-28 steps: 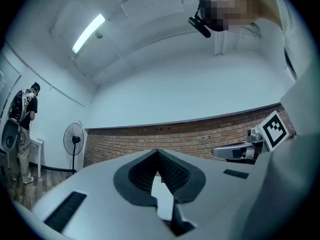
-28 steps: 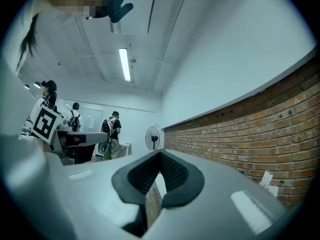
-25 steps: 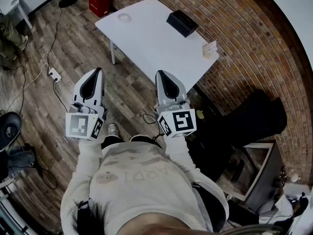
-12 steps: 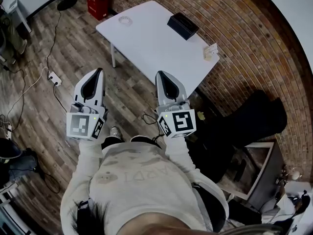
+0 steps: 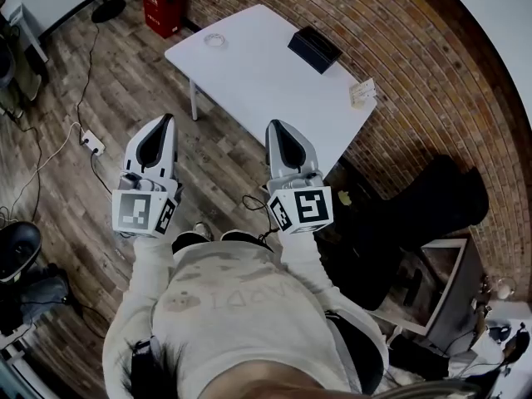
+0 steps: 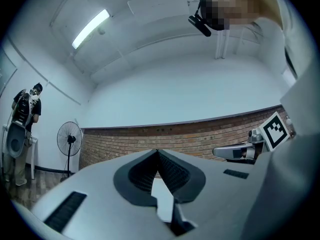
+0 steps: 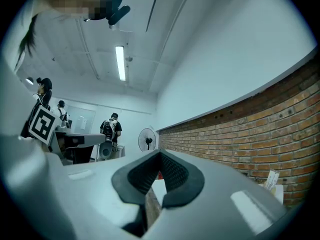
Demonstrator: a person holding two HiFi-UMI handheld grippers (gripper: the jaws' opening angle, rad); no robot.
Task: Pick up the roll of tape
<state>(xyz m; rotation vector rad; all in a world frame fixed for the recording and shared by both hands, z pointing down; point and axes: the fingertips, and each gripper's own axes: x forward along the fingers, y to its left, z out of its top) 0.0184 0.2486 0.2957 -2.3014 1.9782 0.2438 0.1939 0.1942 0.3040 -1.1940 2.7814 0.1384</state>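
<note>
The roll of tape (image 5: pixel 215 39), a small clear ring, lies near the far left corner of the white table (image 5: pixel 266 81) in the head view. Both grippers are held side by side at chest height, short of the table, and point toward it. My left gripper (image 5: pixel 163 120) hangs over the wooden floor, its jaws meeting at the tip (image 6: pixel 158 151) with nothing between them. My right gripper (image 5: pixel 273 125) is near the table's near edge, also shut and empty (image 7: pixel 160 153). The tape shows in neither gripper view.
A black box (image 5: pixel 314 48) and a small card (image 5: pixel 362 94) sit on the table along the brick wall (image 5: pixel 432 81). On the floor are a red crate (image 5: pixel 161 2), a power strip (image 5: pixel 92 144) with cables, and a black bag (image 5: pixel 416 206). A standing fan (image 6: pixel 69 139) and people (image 7: pixel 112 129) are farther off.
The table has slid slightly down and to the right in the head view, and the floor items at left have shifted. Both grippers keep their places in the view and stay shut.
</note>
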